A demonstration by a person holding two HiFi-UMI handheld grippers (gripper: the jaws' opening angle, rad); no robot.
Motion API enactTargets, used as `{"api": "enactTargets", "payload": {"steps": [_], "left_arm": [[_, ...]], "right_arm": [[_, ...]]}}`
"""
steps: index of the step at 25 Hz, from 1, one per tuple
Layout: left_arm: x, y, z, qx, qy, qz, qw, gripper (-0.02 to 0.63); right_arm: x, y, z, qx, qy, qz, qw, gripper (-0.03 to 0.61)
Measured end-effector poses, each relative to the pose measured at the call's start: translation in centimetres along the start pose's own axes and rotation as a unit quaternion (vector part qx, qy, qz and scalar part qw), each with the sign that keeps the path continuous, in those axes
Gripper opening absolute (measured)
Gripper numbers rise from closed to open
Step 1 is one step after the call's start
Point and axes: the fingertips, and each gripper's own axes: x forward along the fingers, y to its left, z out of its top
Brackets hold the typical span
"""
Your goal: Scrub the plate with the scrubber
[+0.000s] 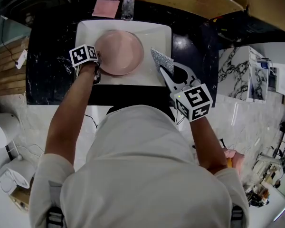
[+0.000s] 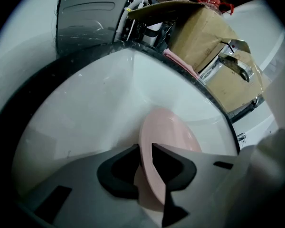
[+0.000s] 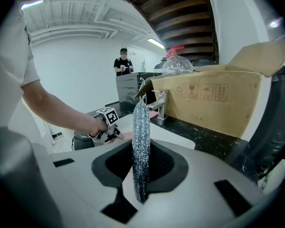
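Observation:
A pink plate (image 1: 118,52) lies in the white sink basin (image 1: 156,32). My left gripper (image 1: 99,63) is at the plate's left rim. In the left gripper view the plate (image 2: 168,132) stands edge-on between the jaws of the left gripper (image 2: 145,148), which sit close on either side of the rim without clearly pressing on it. My right gripper (image 1: 163,70) hovers over the sink's right side, shut on a silvery mesh scrubber (image 1: 161,60). In the right gripper view the scrubber (image 3: 140,127) stands upright between the pads of the right gripper (image 3: 141,148), apart from the plate.
A faucet (image 1: 128,6) and a pink cloth (image 1: 107,7) sit behind the sink on the black marble counter (image 1: 52,56). A cardboard box (image 3: 218,103) stands at the back right. A person (image 3: 123,61) stands far off in the room.

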Motion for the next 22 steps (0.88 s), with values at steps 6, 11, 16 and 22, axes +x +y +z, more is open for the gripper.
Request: {"api": "enactTargets", "payload": {"steps": [6, 11, 16, 22], "left_arm": [[-1.8, 0.0, 0.9, 0.024, -0.036, 0.012, 0.999, 0.115], [-4.6, -0.9, 2.0, 0.049, -0.087, 0.015, 0.9949, 0.115], [-8.7, -2.5, 1.4, 0.073, -0.137, 0.019, 0.9877, 0.115], [-14.2, -6.6, -2.2, 0.097, -0.19, -0.012, 0.9769, 0.112]], "right_arm": [[-0.9, 0.2, -0.7, 0.004, -0.002, -0.005, 1.0, 0.077], [-1.8, 0.2, -1.4, 0.009, -0.013, 0.0, 1.0, 0.077], [-3.2, 0.5, -1.8, 0.002, -0.029, 0.023, 0.999, 0.077], [-6.0, 0.8, -2.7, -0.011, -0.05, 0.06, 0.997, 0.077]]}}
